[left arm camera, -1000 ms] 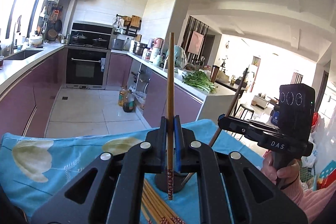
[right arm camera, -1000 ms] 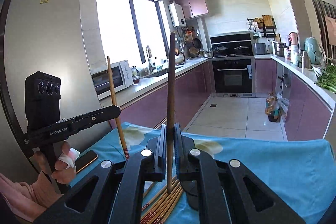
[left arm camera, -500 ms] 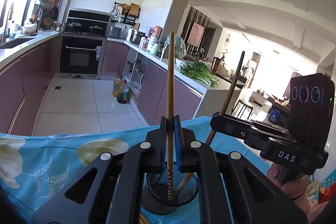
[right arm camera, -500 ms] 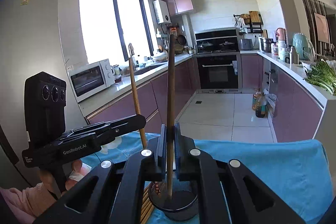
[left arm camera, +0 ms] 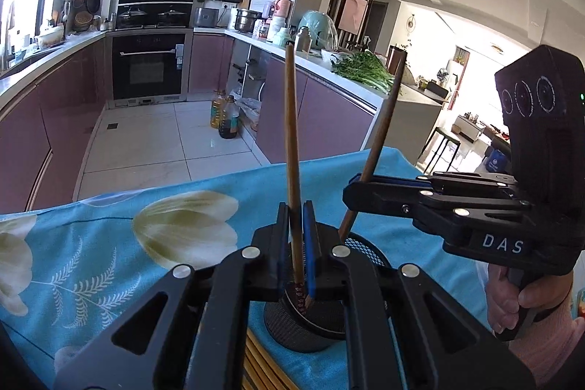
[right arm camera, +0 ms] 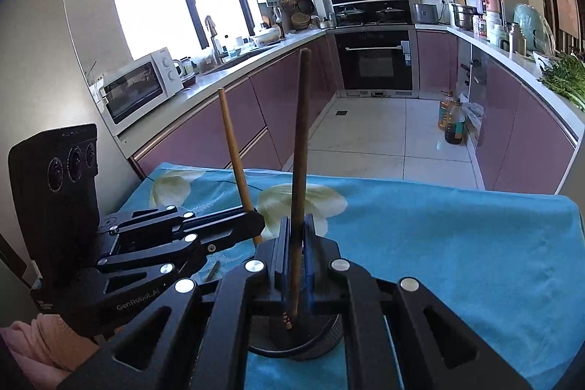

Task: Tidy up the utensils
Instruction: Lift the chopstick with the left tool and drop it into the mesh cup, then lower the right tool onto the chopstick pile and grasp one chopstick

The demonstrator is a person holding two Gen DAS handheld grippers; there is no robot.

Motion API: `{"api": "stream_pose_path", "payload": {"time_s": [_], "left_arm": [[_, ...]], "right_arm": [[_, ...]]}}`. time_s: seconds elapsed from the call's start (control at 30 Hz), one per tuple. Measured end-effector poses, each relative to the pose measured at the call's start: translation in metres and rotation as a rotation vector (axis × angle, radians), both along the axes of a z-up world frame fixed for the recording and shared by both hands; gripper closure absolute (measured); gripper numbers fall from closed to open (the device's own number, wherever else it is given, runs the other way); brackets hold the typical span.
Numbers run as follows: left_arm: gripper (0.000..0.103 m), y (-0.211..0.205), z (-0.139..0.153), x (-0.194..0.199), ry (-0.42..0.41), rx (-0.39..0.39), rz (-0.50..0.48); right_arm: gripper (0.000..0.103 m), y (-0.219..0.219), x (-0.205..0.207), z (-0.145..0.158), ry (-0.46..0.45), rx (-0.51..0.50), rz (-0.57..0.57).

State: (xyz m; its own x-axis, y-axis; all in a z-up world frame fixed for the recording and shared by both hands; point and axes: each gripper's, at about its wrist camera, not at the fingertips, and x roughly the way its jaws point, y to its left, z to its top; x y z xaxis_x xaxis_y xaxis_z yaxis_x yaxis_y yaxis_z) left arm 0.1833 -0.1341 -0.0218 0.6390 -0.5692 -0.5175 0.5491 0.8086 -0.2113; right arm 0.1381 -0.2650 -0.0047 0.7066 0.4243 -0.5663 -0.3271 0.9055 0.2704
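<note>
1. Chopsticks, left wrist view: your left gripper (left arm camera: pixel 297 233) has its jaws closed on a light chopstick (left arm camera: pixel 291 148) that stands nearly upright. Its patterned lower tip hangs inside the mouth of the black mesh holder (left arm camera: pixel 292 328), which stands on the blue flowered cloth (left arm camera: pixel 109 243) over the table.
2. Same view: your right gripper (left arm camera: pixel 353 192) comes in from the right with its jaws clamped on a dark chopstick (left arm camera: pixel 384 123). That stick leans to the right, and its lower end reaches down to the holder's rim.
3. Same view: more chopsticks (left arm camera: pixel 263 371) lie flat on the cloth, just beside the holder at the bottom edge.
4. Right wrist view: the right gripper (right arm camera: pixel 297 240) has its jaws shut on the dark chopstick (right arm camera: pixel 301 134), nearly upright, with its tip down inside the holder (right arm camera: pixel 321 339).
5. Same view: the left gripper (right arm camera: pixel 256 220) enters from the left, gripping the light chopstick (right arm camera: pixel 232 148), which tilts left at the top. The two grippers sit near each other above the holder, apart.
</note>
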Motion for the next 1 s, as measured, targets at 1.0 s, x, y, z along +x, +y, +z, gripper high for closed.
{"api": "stream_pose_path", "payload": {"time_s": [1.0], "left_arm": [[0.055, 0.109, -0.080, -0.083, 0.152, 0.257, 0.098]], "right_arm": [[0.061, 0.028, -0.112, -0.033, -0.057, -0.035, 0.059]]}}
